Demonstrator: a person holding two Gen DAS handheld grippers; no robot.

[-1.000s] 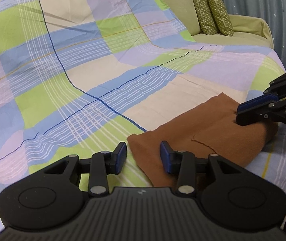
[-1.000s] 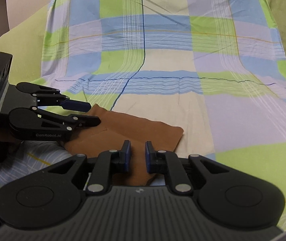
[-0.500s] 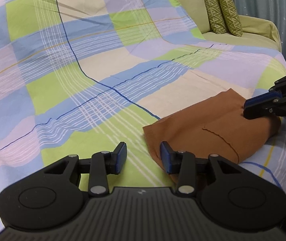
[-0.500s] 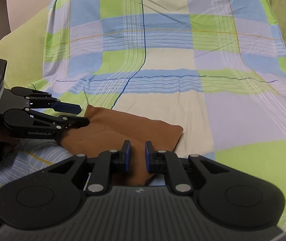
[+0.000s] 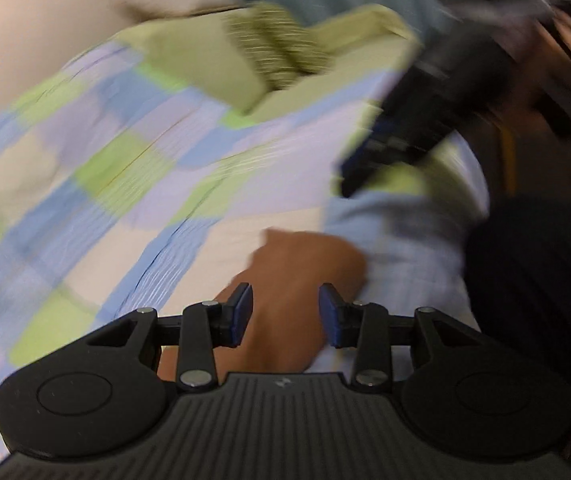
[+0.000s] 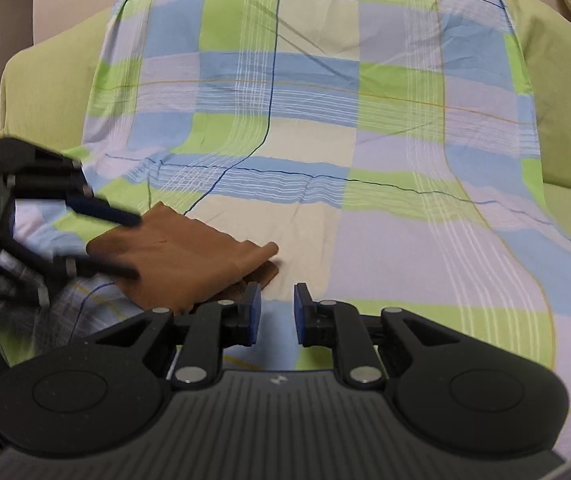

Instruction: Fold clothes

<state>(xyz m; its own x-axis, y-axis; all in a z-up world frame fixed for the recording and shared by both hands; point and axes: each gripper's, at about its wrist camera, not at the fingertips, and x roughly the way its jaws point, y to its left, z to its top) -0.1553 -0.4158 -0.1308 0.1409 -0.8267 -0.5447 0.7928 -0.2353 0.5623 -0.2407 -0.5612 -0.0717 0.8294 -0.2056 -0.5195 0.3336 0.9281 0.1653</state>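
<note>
Left tongs [image 5: 285,314] stand wide open and grip nothing; the brown cloth [image 5: 285,280] lies between and just ahead of their pads. Right tongs [image 6: 276,314] are narrowly parted and empty, the cloth [image 6: 181,264] just ahead to their left on the checked sheet [image 6: 365,160]. The left view is motion-blurred.

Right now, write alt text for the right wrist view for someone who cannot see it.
A folded brown cloth lies on a checked sheet draped over a green sofa. The right gripper is open at bottom centre, just right of the cloth. The left gripper, motion-blurred, reaches in from the left with its fingers spread over the cloth's near edge.
</note>
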